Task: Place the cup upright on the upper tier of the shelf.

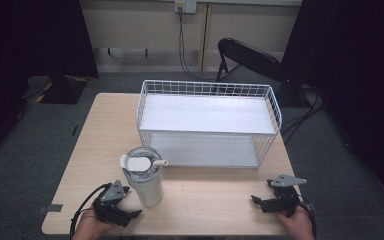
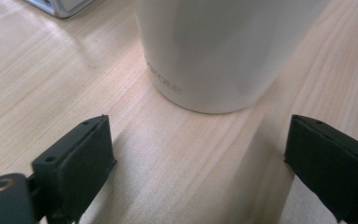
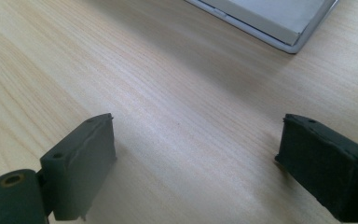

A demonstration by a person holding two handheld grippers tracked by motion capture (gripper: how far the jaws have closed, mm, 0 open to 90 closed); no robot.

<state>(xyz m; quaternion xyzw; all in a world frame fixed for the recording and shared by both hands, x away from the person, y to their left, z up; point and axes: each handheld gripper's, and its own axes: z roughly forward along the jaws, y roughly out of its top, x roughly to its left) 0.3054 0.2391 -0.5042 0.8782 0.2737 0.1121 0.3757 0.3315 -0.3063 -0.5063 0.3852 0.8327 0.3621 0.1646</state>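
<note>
The white tumbler (image 1: 145, 180) stands upright just before the wire shelf rack (image 1: 207, 122), partly readable "erote" printed on it, near the released left gripper (image 1: 132, 202); the right gripper (image 1: 261, 194) is released too.

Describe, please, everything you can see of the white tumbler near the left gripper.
The white tumbler stands upright on the wooden table, in front of the wire basket's left end. Its smooth, glossy body tapers toward the base and carries faint grey lettering low on the side. A clear lid with a white flip tab and a short spout tops it. The open left gripper faces its base without touching it.
</note>
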